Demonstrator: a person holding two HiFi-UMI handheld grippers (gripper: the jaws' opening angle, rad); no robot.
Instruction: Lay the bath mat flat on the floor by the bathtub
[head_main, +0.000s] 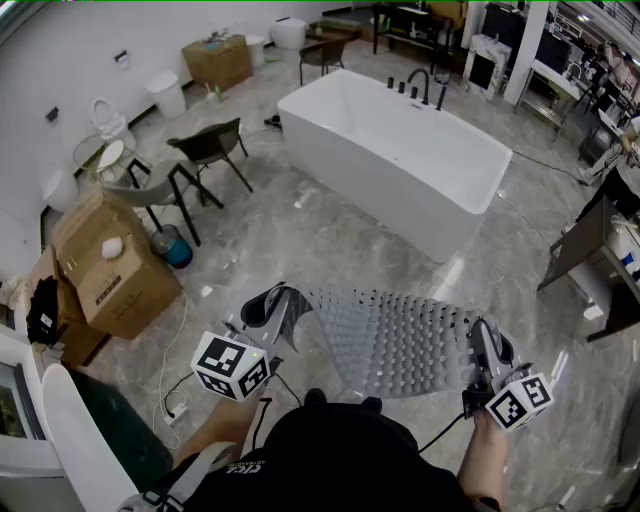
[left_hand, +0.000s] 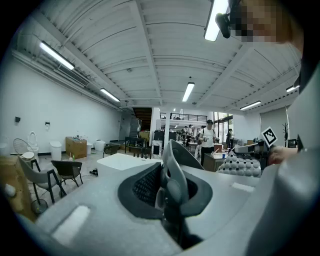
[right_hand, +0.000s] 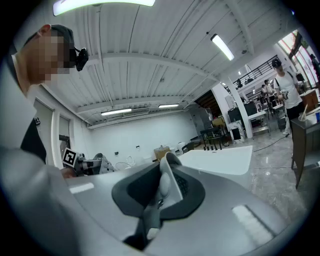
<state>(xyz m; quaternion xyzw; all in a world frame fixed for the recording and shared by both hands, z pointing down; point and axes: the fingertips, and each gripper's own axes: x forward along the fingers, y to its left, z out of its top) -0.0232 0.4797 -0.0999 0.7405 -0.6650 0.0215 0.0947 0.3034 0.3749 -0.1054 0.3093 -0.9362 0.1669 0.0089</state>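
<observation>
A grey bath mat with rows of suction bumps hangs stretched in the air between both grippers, in front of the person's chest. My left gripper is shut on the mat's left edge, and that edge stands up between the jaws in the left gripper view. My right gripper is shut on the right edge, where a pale strip of mat is pinched. The white bathtub stands farther ahead on the marble floor, apart from the mat. Its flat top shows beyond the right gripper.
Two dark chairs and a cardboard box stand at the left, with a blue bucket by them. A dark board leans at the right. Grey marble floor lies between the tub and me. People stand far back.
</observation>
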